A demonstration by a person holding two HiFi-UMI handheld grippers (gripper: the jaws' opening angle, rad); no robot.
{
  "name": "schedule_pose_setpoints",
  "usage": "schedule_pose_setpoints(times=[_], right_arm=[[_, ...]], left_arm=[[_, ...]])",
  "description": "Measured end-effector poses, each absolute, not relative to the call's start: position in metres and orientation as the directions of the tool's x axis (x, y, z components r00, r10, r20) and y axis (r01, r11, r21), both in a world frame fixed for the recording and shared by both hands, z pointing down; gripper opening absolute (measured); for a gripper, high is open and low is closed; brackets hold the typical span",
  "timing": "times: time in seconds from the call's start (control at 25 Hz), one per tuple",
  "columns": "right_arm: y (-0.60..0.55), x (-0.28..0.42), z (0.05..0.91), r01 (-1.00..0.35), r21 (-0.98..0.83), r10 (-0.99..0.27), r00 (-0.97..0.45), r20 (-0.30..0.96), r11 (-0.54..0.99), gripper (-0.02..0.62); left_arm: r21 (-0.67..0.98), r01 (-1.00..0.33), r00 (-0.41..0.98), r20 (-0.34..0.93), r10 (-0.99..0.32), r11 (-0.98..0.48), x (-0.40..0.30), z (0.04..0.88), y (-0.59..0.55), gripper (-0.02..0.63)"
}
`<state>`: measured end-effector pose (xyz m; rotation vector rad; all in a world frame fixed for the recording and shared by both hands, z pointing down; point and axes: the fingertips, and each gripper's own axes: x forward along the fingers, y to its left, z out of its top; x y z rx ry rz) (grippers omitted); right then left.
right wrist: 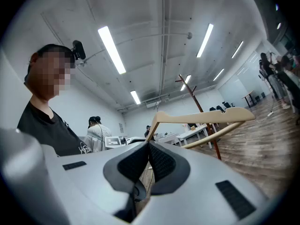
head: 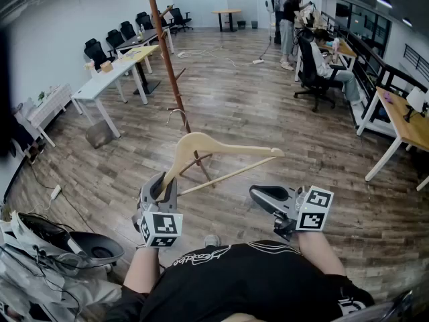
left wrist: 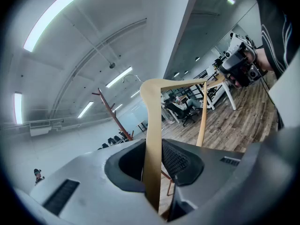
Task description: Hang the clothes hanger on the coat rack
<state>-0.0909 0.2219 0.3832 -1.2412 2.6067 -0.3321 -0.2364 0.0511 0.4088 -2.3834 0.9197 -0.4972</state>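
A light wooden clothes hanger (head: pixel 221 149) with a metal hook (head: pixel 177 114) hangs in the air in front of me. My left gripper (head: pixel 161 192) is shut on the end of its left arm, and the wood passes between the pads (left wrist: pixel 152 144). The hanger's hook sits close to the red-brown coat rack (head: pixel 167 59), which stands on the wooden floor just beyond it. My right gripper (head: pixel 266 197) hovers to the right of the hanger and below it, jaws shut with nothing in them (right wrist: pixel 149 145). From the right gripper view the hanger (right wrist: pixel 201 117) and the rack (right wrist: pixel 194 97) lie ahead.
White and yellow desks (head: pixel 107 79) with black office chairs (head: pixel 100 51) line the left wall. People sit and stand at desks (head: pixel 402 123) on the right. A cable and power strip (head: pixel 55 192) lie on the floor at left, and equipment (head: pixel 60 247) is piled at lower left.
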Motion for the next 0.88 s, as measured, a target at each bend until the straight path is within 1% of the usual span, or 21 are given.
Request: schedule_pose_setpoints(times=[0.44,0.88], right_arm=[[0.239,-0.077,0.380,-0.732,-0.292,-0.784,-0.607,-0.128,0.615,0.038],[0.224,-0.051,0.397,-0.733,-0.397,-0.827,-0.542,-0.151,0.553,0.038]], left_arm=[[-0.599,-0.493,0.705,0.149,-0.693,-0.631,-0.222,0.406,0.066,0.091],[-0.605,-0.465,0.710,0.182,-0.681,-0.647,-0.206,0.418,0.046,0.091]])
